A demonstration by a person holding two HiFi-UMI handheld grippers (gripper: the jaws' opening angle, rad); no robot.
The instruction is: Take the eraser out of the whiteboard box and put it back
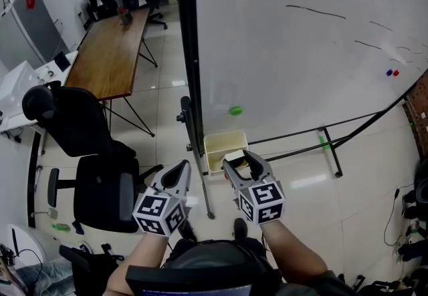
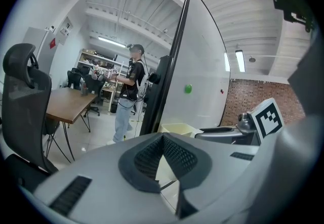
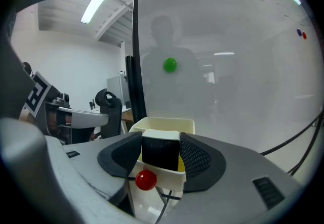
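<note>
Left gripper [image 2: 163, 139]: jaws pressed together at the tips, nothing between them, held just left of the box [image 3: 165, 124]. Right gripper [image 3: 160, 141]: jaws spread only to the eraser's width, pinching the eraser [image 3: 160, 152] by its black sides, white face up. The eraser sits at the box's open top, over the front wall; I can't tell whether it touches the inside. Red magnet [image 3: 146, 180] on that front wall, just below the eraser.

Both grey: left gripper [image 1: 179, 169] & right gripper [image 1: 239, 162], black ribbed pads [image 3: 196, 157], white cubes [image 1: 261, 201] w/ black sq markers.
</note>
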